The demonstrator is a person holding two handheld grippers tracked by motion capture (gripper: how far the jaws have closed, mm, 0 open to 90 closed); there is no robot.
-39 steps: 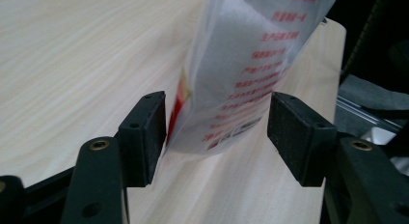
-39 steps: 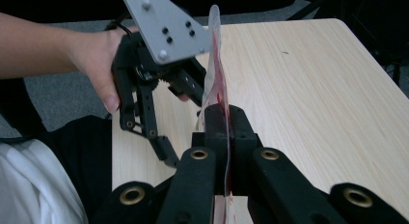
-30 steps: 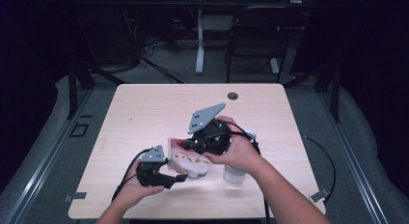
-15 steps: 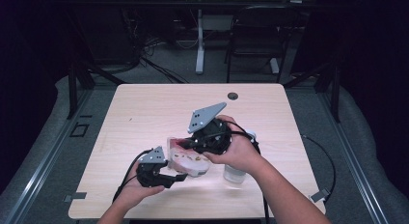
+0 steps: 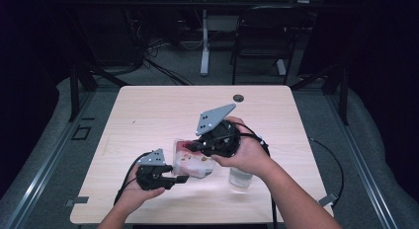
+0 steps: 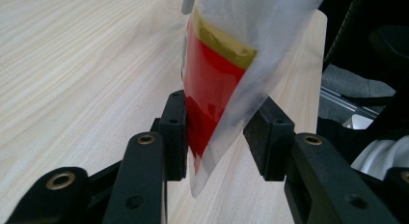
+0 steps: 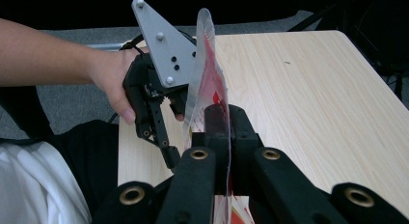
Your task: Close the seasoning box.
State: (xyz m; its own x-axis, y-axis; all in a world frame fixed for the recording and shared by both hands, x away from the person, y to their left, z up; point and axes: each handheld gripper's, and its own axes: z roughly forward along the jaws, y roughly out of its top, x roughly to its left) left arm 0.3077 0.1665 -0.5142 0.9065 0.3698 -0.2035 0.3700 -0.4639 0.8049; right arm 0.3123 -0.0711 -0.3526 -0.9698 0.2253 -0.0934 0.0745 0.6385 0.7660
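A person at a pale wooden surface (image 5: 148, 115) works a clear plastic bag (image 5: 193, 161) with red contents between two hand-held claws. The right claw (image 5: 197, 146), held over the middle of the surface with its grey three-cornered plate tilted up, is clamped on the bag's upper edge; in the right claw view (image 7: 217, 132) its two black jaws stand pressed together with the thin plastic (image 7: 205, 79) pinched between them and rising upright. The left claw (image 5: 182, 178), lower and nearer the front edge, reaches in from the left toward the bag's bottom corner. In the left claw view (image 6: 219, 132) the corner of the bag (image 6: 217, 79) hangs between the jaws, which have just been closing: the left pad touches the red part of the bag, while the right pad stands just beside the clear plastic, and whether it presses cannot be told. A clear cup (image 5: 240, 177) stands on the surface just under the person's right wrist. A small dark round hole (image 5: 238, 97) sits near the far edge of the surface
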